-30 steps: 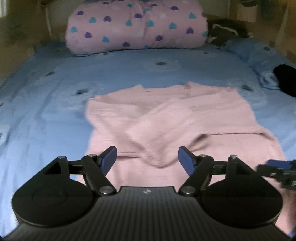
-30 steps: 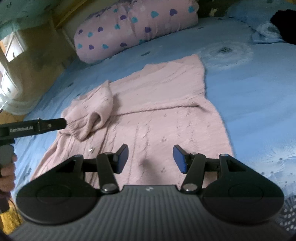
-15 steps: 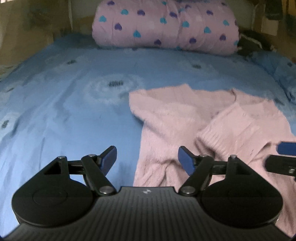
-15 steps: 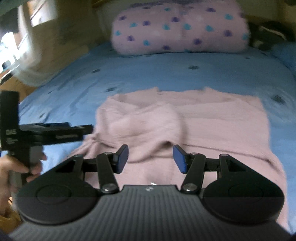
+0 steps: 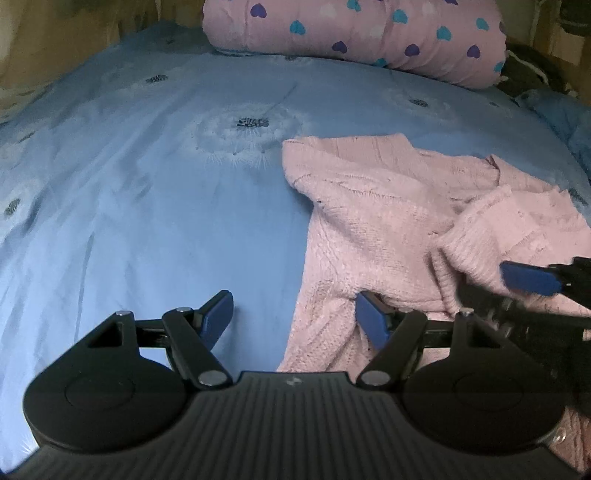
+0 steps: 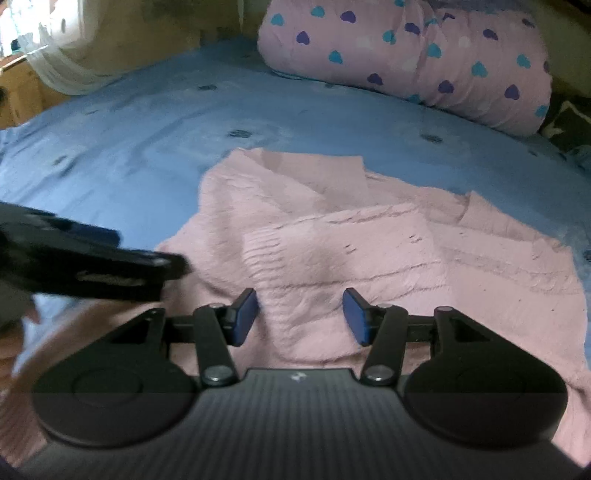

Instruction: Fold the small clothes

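Note:
A small pink knit sweater [image 5: 388, 221] lies flat on the blue bedsheet [image 5: 147, 184], with one sleeve [image 5: 480, 236] folded in over the body. My left gripper [image 5: 295, 317] is open and empty, low over the sweater's left edge, one finger over bare sheet. My right gripper [image 6: 299, 314] is open and empty, low over the folded sleeve [image 6: 332, 251] and the sweater [image 6: 480, 266]. Its blue finger [image 5: 528, 277] shows at the right of the left wrist view. The left gripper's body [image 6: 92, 266] shows blurred at the left of the right wrist view.
A pink pillow with blue and purple hearts [image 5: 369, 33] lies across the head of the bed; it also shows in the right wrist view [image 6: 424, 62]. Dark clothing [image 5: 532, 70] lies at the far right. A white curtain [image 6: 74, 48] hangs at the left bedside.
Both grippers have swung left and come closer to the sweater's left side. The right gripper now sits over the folded sleeve. Both stay open. The sweater has not moved.

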Tool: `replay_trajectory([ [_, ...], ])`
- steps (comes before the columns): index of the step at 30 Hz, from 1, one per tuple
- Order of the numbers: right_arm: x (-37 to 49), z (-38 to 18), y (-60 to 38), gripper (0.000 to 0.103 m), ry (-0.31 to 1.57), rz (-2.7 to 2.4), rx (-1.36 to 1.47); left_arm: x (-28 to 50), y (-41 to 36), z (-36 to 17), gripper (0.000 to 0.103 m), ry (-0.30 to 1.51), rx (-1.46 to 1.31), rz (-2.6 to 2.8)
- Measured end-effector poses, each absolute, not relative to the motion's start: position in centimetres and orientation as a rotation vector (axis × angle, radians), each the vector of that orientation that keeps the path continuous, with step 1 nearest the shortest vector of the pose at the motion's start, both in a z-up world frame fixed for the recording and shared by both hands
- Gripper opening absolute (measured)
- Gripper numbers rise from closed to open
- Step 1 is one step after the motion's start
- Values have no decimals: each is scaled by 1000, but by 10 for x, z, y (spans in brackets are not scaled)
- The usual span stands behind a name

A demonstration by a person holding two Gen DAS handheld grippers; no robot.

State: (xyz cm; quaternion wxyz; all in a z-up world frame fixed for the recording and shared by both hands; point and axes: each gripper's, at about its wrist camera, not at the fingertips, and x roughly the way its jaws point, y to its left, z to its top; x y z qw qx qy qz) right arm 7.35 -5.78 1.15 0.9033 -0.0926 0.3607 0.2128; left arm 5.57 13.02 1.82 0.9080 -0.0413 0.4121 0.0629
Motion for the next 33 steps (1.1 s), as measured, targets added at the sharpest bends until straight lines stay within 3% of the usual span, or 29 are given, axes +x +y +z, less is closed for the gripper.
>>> replay_trajectory([
  [2,80,12,-63,24,763,443,-137,56,129,17,78,852,-85,131],
  [4,84,17,-72,18,767,441,-67,56,128,17,78,853,-84,132],
  [14,85,69,-151,17,667,329,73,58,123,17,78,851,-75,144],
  [26,107,21,-256,18,802,58,293,60,121,15,78,851,-66,152],
  [33,105,24,-288,19,797,10,304,62,119,15,78,851,-61,158],
])
